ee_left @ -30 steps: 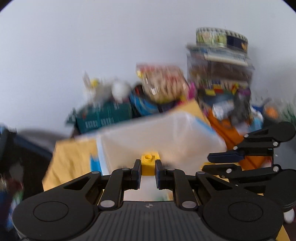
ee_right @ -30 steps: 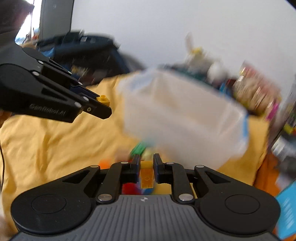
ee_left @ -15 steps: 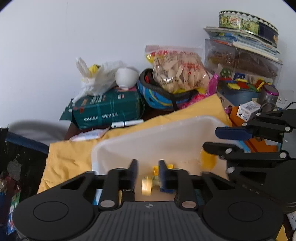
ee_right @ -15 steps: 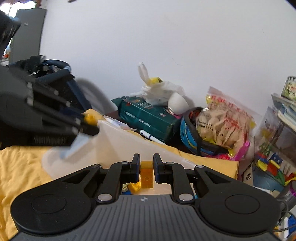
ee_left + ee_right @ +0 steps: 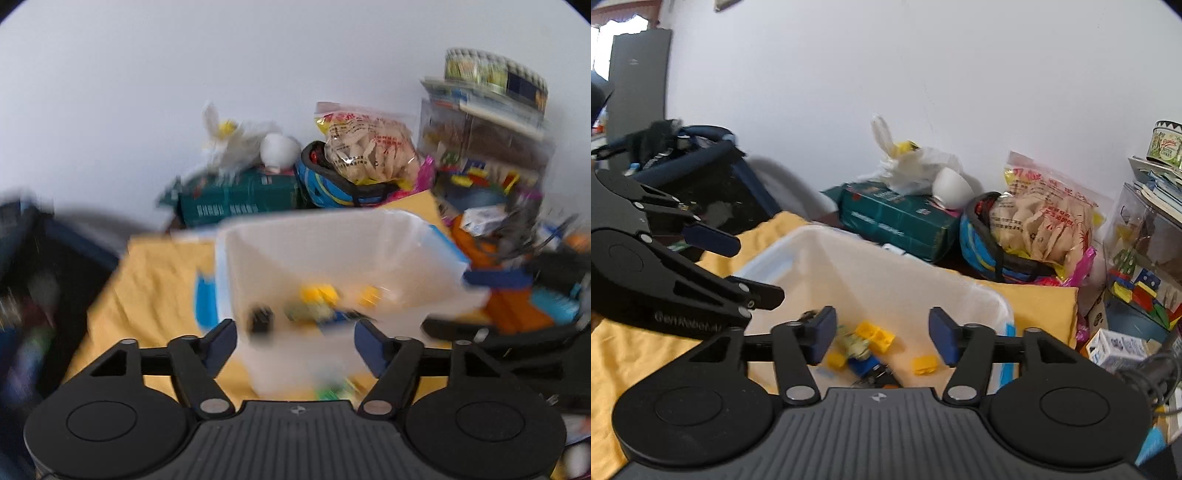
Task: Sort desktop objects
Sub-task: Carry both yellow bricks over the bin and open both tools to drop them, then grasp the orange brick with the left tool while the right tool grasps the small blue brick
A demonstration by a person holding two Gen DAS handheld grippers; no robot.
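Grippers both spread wide, empty — left gripper (image 5: 295, 341) and right gripper (image 5: 879, 334) poised over white bin (image 5: 849, 258) on yellow cloth (image 5: 635, 354). Yellow bricks (image 5: 875, 334) lie loose on bin floor, just ahead of right fingertips, beside small toy figure (image 5: 855, 345).

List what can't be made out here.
- Left wrist view: motion blur smears the bricks in the bin; count and shapes unclear.
- Right wrist view: the right gripper body hides the bin's near floor; a dark piece is cut off.
- Book spines: cut by the right edge.
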